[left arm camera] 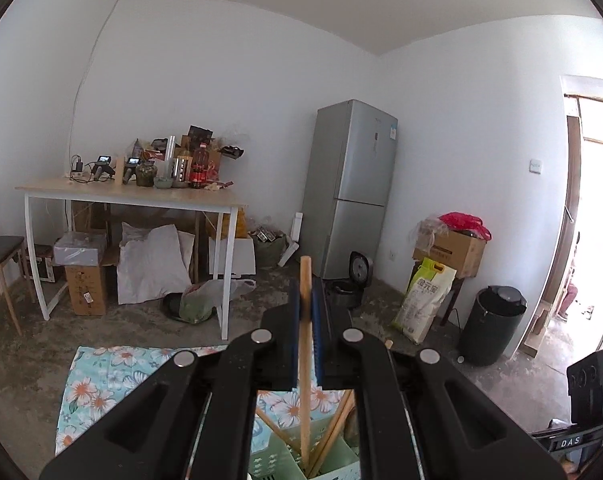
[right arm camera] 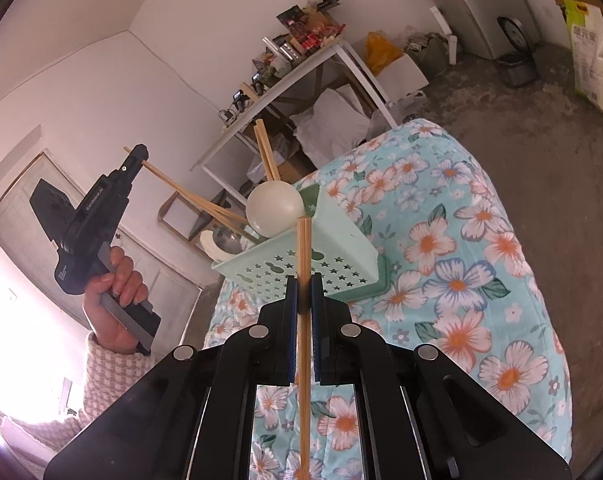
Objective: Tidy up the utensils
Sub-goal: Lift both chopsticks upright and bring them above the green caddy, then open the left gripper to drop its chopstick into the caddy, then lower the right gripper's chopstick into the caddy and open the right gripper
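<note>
My left gripper point(left arm camera: 306, 284) is shut on a wooden chopstick point(left arm camera: 305, 360) whose lower end reaches down into the green utensil basket point(left arm camera: 269, 460) below it. In the right wrist view the left gripper point(right arm camera: 135, 156) holds that chopstick point(right arm camera: 173, 184) slanting down toward the basket point(right arm camera: 301, 264). My right gripper point(right arm camera: 304, 280) is shut on a pair of chopsticks point(right arm camera: 303, 248), held just in front of the basket's perforated wall. A white ladle point(right arm camera: 274, 207) and more chopsticks point(right arm camera: 266, 152) stand in the basket.
The basket sits on a table with a floral cloth point(right arm camera: 461, 260). Behind are a cluttered white table point(left arm camera: 133, 196), a fridge point(left arm camera: 353, 184), boxes, a rice bag point(left arm camera: 421, 300), a black bin point(left arm camera: 493, 324) and a chair point(left arm camera: 1, 256).
</note>
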